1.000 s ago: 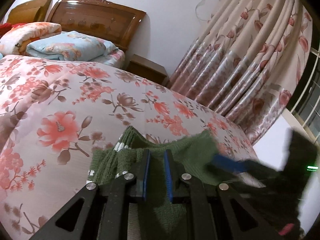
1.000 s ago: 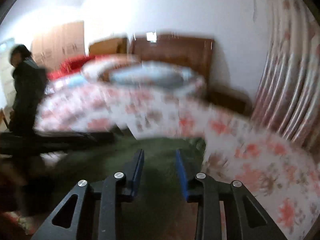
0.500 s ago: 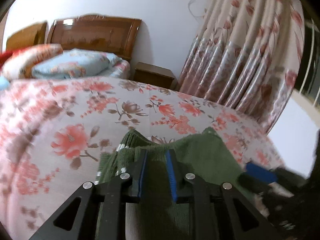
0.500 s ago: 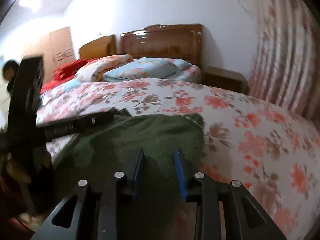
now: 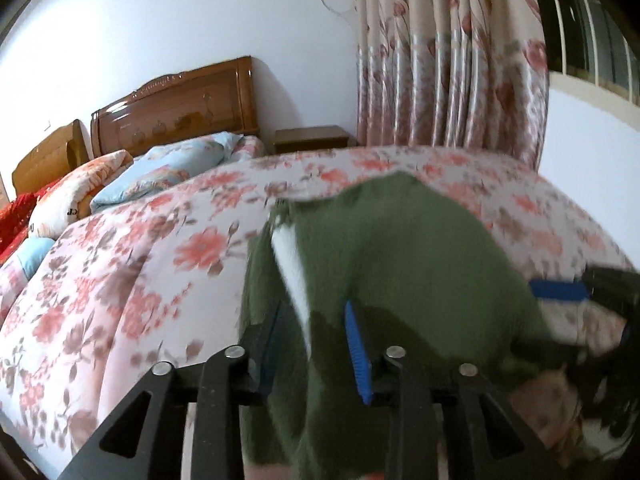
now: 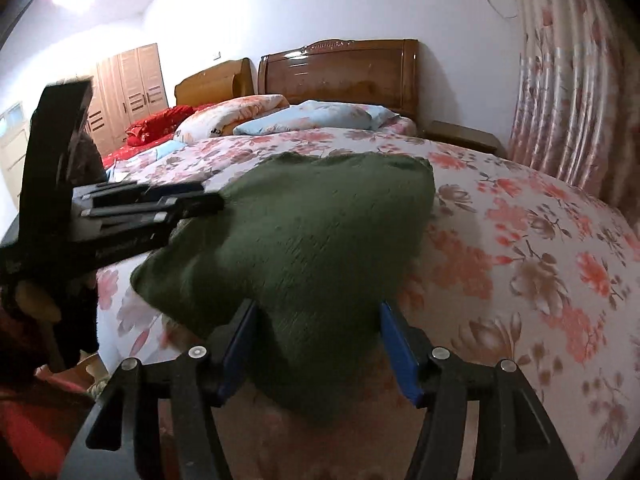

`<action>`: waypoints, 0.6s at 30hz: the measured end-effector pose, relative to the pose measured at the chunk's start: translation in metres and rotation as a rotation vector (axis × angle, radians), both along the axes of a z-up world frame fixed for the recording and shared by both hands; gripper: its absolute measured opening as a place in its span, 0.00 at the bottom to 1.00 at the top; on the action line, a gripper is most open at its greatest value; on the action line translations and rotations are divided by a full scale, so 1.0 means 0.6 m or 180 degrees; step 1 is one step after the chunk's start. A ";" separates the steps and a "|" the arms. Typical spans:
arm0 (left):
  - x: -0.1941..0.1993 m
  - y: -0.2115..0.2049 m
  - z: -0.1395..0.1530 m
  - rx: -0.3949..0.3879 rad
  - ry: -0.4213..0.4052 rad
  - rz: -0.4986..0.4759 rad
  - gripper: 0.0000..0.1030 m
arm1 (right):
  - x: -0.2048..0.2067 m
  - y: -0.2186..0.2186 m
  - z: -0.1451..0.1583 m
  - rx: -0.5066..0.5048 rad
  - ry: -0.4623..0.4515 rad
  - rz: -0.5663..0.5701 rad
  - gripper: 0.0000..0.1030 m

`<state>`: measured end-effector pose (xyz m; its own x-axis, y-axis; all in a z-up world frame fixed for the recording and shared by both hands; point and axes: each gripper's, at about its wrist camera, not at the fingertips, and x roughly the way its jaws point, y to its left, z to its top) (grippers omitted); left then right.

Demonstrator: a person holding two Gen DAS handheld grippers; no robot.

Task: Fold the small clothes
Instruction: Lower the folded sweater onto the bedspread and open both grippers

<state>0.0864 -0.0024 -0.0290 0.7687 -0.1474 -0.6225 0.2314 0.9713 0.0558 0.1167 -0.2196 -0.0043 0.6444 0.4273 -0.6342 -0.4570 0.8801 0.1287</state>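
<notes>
Mid-fold: the left gripper (image 5: 316, 344) pinches the green knit garment (image 6: 312, 232) at six o'clock; the right gripper (image 6: 320, 344) gapes around its hem and likely regrips next.

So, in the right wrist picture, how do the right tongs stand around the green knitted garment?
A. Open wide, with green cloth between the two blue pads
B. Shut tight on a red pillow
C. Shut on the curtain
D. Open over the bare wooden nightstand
A: the right tongs are spread wide, and the green garment on the flowered quilt reaches down between the blue pads.
</notes>
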 end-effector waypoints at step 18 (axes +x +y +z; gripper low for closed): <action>-0.058 0.069 -0.001 -0.0055 0.0023 0.0211 0.52 | 0.014 -0.046 0.022 0.0826 0.0179 -0.0208 1.00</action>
<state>0.0518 0.0393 -0.0294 0.7726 -0.1069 -0.6259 0.1668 0.9853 0.0376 0.1249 -0.2470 0.0090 0.6428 0.5389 -0.5444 -0.3860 0.8418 0.3774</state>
